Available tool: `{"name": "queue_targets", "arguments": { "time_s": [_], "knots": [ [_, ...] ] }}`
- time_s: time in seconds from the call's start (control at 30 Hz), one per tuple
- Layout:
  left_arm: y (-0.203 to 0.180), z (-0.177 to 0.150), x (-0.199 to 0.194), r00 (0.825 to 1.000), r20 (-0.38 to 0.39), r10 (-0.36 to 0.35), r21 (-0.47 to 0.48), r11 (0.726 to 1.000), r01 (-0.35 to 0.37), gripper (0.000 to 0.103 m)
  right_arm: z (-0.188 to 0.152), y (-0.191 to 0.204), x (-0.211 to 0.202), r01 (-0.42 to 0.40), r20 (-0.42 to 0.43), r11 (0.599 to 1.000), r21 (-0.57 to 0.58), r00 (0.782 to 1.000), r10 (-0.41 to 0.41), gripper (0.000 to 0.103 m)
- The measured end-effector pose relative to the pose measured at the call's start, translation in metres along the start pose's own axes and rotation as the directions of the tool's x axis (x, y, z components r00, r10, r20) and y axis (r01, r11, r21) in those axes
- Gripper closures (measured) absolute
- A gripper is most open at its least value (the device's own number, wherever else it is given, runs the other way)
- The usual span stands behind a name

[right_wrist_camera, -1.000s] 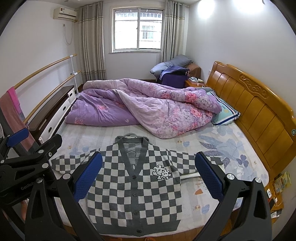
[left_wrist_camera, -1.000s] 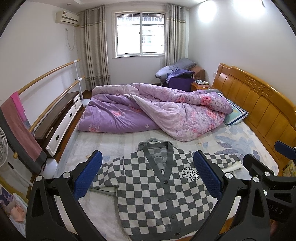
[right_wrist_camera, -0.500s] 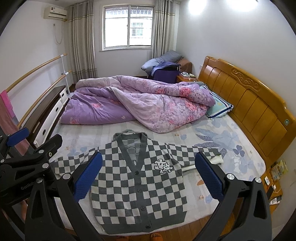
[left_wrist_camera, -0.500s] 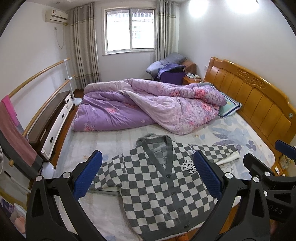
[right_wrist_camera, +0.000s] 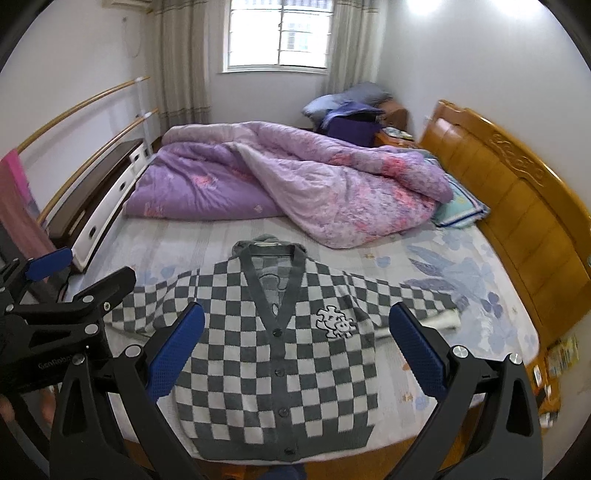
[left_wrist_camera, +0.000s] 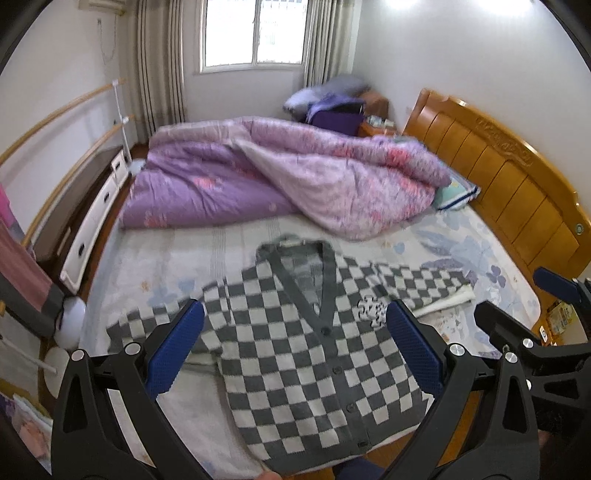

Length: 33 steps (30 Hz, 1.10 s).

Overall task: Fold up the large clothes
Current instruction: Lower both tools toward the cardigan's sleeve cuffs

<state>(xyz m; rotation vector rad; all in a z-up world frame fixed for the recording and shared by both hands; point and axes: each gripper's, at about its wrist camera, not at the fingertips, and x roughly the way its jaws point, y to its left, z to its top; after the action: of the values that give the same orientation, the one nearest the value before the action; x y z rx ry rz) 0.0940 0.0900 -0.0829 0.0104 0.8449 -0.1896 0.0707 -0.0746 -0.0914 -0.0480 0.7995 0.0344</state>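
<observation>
1. checked cardigan (right_wrist_camera: 280,350): laid flat and face up on the near part of the bed (right_wrist_camera: 207,243), buttoned, both sleeves spread out, hem at the bed's edge; evidently set out so the folds can start.
2. left gripper (left_wrist_camera: 295,350): raised above the cardigan, jaws wide apart, holding nothing.
3. right gripper (right_wrist_camera: 297,350): likewise above it, jaws wide apart, empty.
4. purple quilt (right_wrist_camera: 295,184): heaped at the far side, leaving the near sheet free as working room.

White-walled bedroom (right_wrist_camera: 461,48), curtained window (right_wrist_camera: 277,35), wooden headboard (right_wrist_camera: 517,184), rumpled purple quilt (right_wrist_camera: 295,181).
</observation>
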Motion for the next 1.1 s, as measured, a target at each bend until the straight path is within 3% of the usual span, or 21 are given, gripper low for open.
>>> {"name": "queue_targets", "arguments": {
  "time_s": [0.07,0.27,0.37,0.5,0.6,0.73,0.8,0.87,0.9,1.03,1.07,1.1],
  "knots": [
    [-0.002,0.003,0.021,1.0,-0.031,0.001,-0.027,1.0,-0.001,0.005,0.002,-0.009,0.024,-0.076,-0.002,0.997,-0.027,0.997,0.076,0.007],
    [0.003,0.006,0.091,0.991,-0.135,0.007,-0.14,0.99,-0.026,0.005,0.013,-0.023,0.102,-0.169,-0.117,0.977,-0.128,0.981,0.154,0.007],
    [0.021,-0.003,0.123,0.981,-0.176,0.077,-0.19,0.975,-0.11,0.005,0.016,-0.02,0.137,-0.224,-0.157,0.959,-0.175,0.968,0.197,0.007],
    [0.061,-0.027,0.154,0.965,-0.257,0.052,-0.304,0.944,-0.132,0.005,0.019,-0.001,0.175,-0.286,-0.191,0.936,-0.204,0.95,0.248,0.007],
    [0.105,-0.049,0.176,0.955,-0.296,0.026,-0.408,0.901,-0.151,0.005,0.019,0.019,0.204,-0.333,-0.231,0.921,-0.201,0.93,0.285,0.007],
    [0.156,-0.072,0.203,0.941,-0.338,0.015,-0.462,0.869,-0.179,0.006,0.012,0.054,0.249,-0.365,-0.312,0.918,-0.155,0.9,0.305,0.008],
    [0.187,-0.084,0.216,0.937,-0.35,0.015,-0.49,0.849,-0.196,0.01,0.009,0.069,0.27,-0.371,-0.337,0.92,-0.129,0.889,0.311,0.015],
    [0.232,-0.103,0.234,0.928,-0.371,-0.006,-0.549,0.808,-0.214,0.025,0.003,0.088,0.29,-0.368,-0.377,0.922,-0.124,0.877,0.299,0.034],
    [0.256,-0.115,0.243,0.92,-0.391,-0.017,-0.579,0.782,-0.232,0.027,0.0,0.096,0.299,-0.367,-0.39,0.923,-0.12,0.872,0.296,0.038],
    [0.338,-0.152,0.26,0.911,-0.413,-0.014,-0.657,0.697,-0.287,0.028,-0.019,0.13,0.345,-0.367,-0.467,0.929,-0.047,0.83,0.304,0.053],
    [0.36,-0.163,0.263,0.908,-0.418,-0.011,-0.677,0.67,-0.304,0.028,-0.024,0.136,0.356,-0.365,-0.48,0.931,-0.027,0.821,0.309,0.062],
    [0.38,-0.173,0.267,0.908,-0.419,-0.009,-0.699,0.642,-0.316,0.028,-0.029,0.142,0.366,-0.367,-0.494,0.93,-0.004,0.809,0.317,0.066]
  ]
}}
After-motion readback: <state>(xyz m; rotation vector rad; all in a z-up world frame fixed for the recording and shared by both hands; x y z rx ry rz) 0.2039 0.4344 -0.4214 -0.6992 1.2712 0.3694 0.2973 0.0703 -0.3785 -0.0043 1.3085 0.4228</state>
